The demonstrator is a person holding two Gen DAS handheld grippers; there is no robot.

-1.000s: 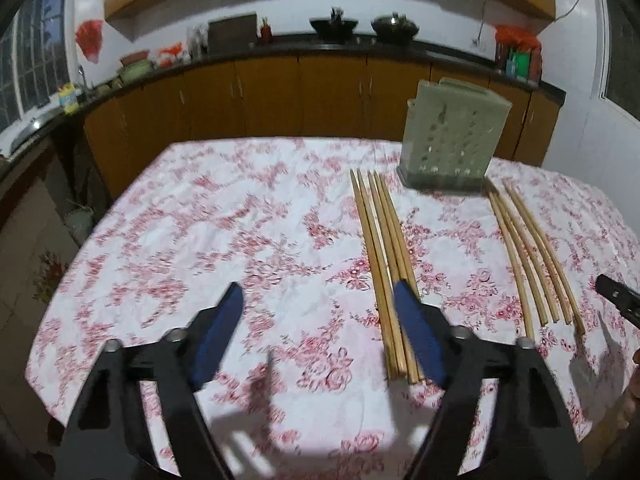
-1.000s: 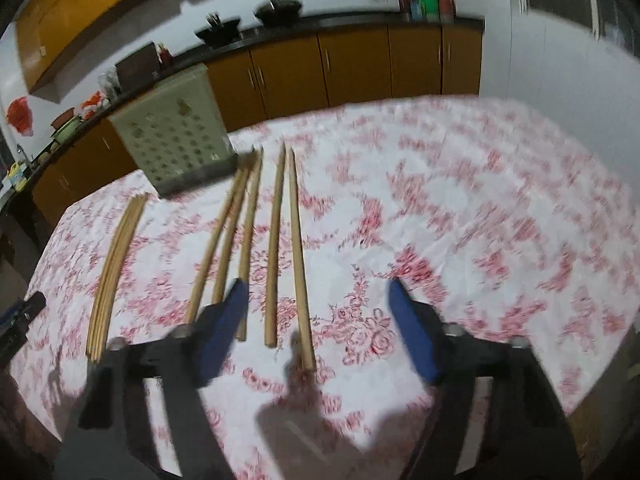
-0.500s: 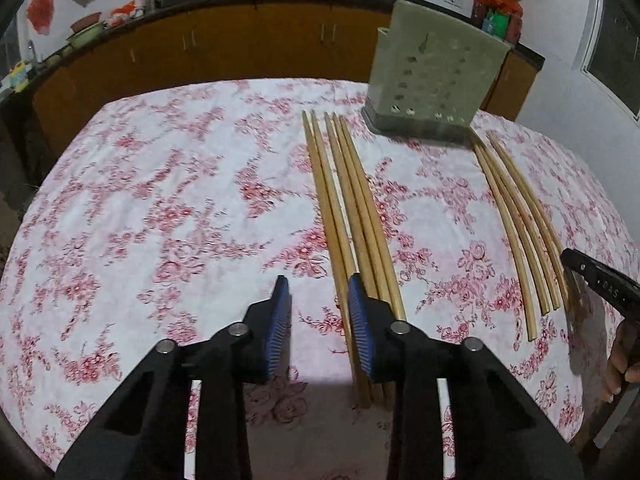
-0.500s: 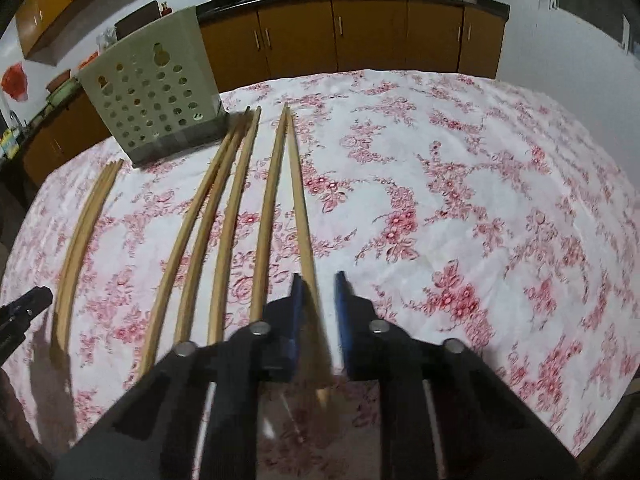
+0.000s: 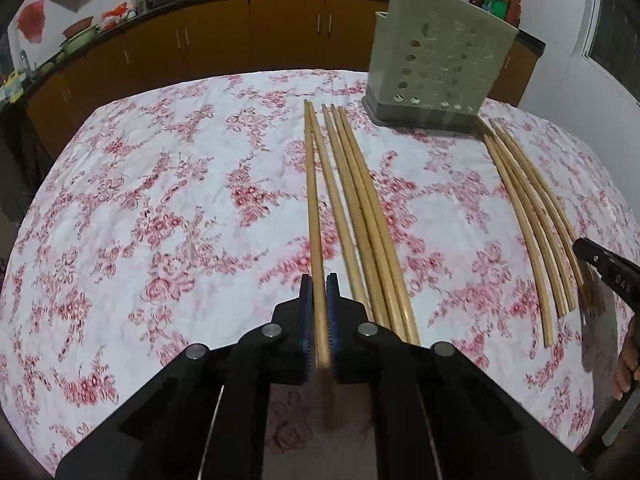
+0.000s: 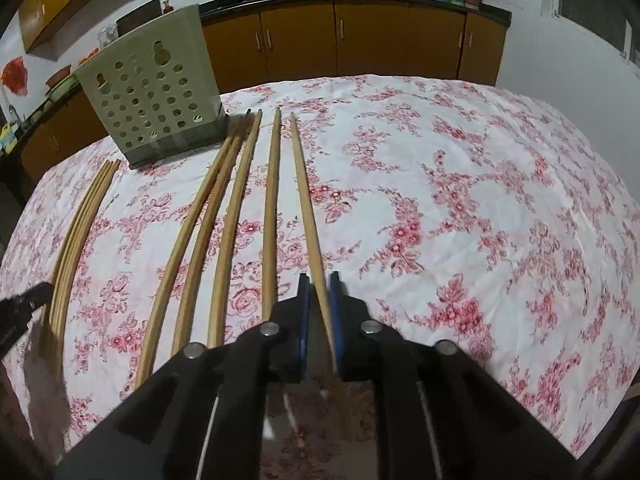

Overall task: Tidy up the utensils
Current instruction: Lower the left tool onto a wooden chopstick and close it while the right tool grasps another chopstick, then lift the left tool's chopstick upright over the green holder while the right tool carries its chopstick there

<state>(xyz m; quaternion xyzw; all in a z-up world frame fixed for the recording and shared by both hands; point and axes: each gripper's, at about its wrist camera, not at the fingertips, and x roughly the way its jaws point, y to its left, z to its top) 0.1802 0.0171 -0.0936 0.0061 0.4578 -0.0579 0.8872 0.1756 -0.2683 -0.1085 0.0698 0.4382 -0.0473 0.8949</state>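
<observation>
Two groups of long wooden chopsticks lie on the floral tablecloth in front of a pale green perforated utensil holder (image 5: 440, 68), also in the right wrist view (image 6: 154, 88). My left gripper (image 5: 319, 280) is shut on the leftmost chopstick (image 5: 312, 200) of the left group (image 5: 360, 208), near its close end. My right gripper (image 6: 319, 280) is shut on the rightmost chopstick (image 6: 306, 200) of the right group (image 6: 224, 220), near its close end. The right gripper's tip shows at the left view's right edge (image 5: 600, 260).
The table (image 5: 160, 200) has a white cloth with red flowers. The other group of chopsticks (image 5: 528, 216) lies right of the holder; it shows far left in the right wrist view (image 6: 80, 220). Brown cabinets and a counter with pots stand behind.
Both grippers moved forward and down to the chopsticks and closed from wide open, each onto one chopstick.
</observation>
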